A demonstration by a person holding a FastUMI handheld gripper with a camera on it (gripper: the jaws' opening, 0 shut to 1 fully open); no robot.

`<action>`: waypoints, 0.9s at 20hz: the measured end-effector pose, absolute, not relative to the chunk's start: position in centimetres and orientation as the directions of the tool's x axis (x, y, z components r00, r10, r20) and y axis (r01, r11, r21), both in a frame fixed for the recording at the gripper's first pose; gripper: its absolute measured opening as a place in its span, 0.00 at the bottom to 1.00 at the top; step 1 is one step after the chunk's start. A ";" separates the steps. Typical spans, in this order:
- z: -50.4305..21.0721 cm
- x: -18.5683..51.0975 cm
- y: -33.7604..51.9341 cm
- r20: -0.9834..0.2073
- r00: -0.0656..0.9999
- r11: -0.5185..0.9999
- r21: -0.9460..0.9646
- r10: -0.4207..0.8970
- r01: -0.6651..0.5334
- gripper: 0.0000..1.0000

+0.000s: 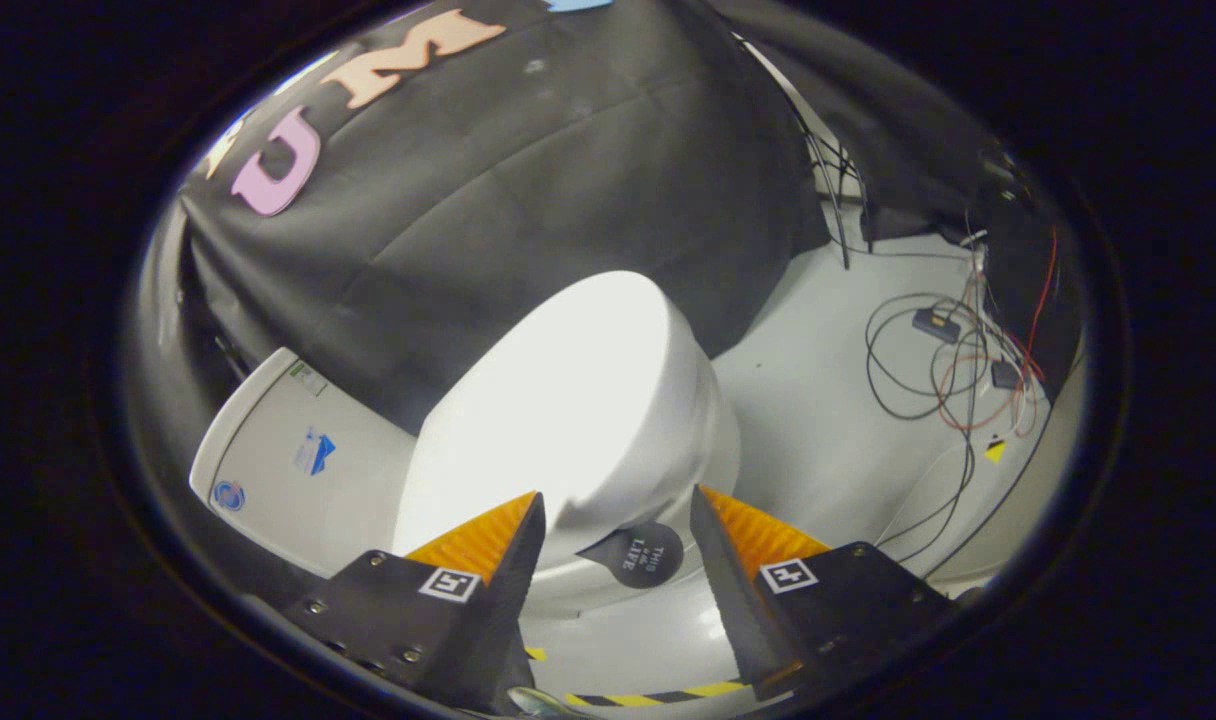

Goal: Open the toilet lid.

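The hand-held gripper (616,505) is seen at the bottom of the frame, its two fingers spread wide apart with nothing pinched between them. The left finger (488,545) and the right finger (743,540) each carry a small square marker on the block behind the tip.

The toilet (658,480) is placed at the centre of the frame, just ahead of the fingers and partly between their tips. Its lid (558,410) is seen brightly lit, as a broad white rounded surface, tilted in this view; whether it lies fully closed on the seat cannot be told because of the glare. The fingertips are near the front edge of the lid, but contact cannot be made out. A round dark sticker (640,555) is fixed on the front of the toilet, in the gap between the fingers.

The tank (278,450) is found at the lower left, beside the lid, with small stickers on its top. The black cloth wall (568,180) is hung behind it across the upper half. A pale floor (818,400) is spread to the right, where a tangle of cables (953,365) lies well apart from the toilet. A striped tape (658,692) is laid on the floor at the very bottom, between the fingers.
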State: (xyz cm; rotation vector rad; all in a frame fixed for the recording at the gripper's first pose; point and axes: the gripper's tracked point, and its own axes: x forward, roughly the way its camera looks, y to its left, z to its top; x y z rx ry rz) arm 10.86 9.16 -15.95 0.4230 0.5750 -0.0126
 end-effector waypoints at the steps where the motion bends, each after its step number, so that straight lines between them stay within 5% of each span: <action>1: -16.4 10.7 8.9 -0.540 0.834 0.902 0.407 0.112 0.142 0.86; 3: -16.9 10.4 8.9 -0.560 0.818 0.879 0.447 0.130 0.166 0.86; 6: -17.3 10.3 9.3 -0.567 0.803 0.851 0.501 0.186 0.157 0.67; 9: -18.4 10.1 9.2 -0.591 0.787 0.845 0.502 0.177 0.187 0.67; 12: -18.1 10.2 7.9 -0.570 0.804 0.774 0.581 0.168 0.250 0.12; 18: -17.8 10.1 9.2 -0.506 0.807 0.682 0.707 0.303 0.187 0.13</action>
